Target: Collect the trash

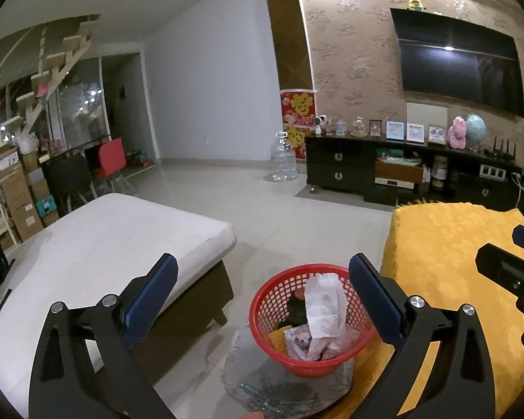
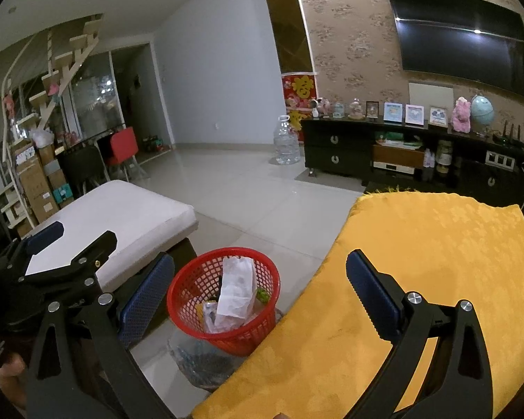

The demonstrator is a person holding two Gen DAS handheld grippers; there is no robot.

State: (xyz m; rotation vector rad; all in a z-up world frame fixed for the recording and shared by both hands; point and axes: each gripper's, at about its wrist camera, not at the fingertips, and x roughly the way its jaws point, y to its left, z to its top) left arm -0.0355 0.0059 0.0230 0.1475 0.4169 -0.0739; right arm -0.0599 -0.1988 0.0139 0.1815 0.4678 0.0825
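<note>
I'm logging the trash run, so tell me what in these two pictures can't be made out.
- Bottom of the red plastic mesh basket: hidden under the crumpled white paper in both views.
- Clear plastic bag under the basket: contents blurred, partly behind the yellow textured cloth.
- Small framed pictures on the black cabinet: too small to read.
- Floor under both open tools: blocked by their arms.

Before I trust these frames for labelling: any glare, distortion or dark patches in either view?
Left wrist view: ceiling lights glare on the TV, fisheye bends the walls, black vignette in the corners, and the room is dim; the basket is sharp. Right wrist view: the same TV glare and curved edges, soft sheen on the floor, and the left tool dark at the frame's edge.
</note>
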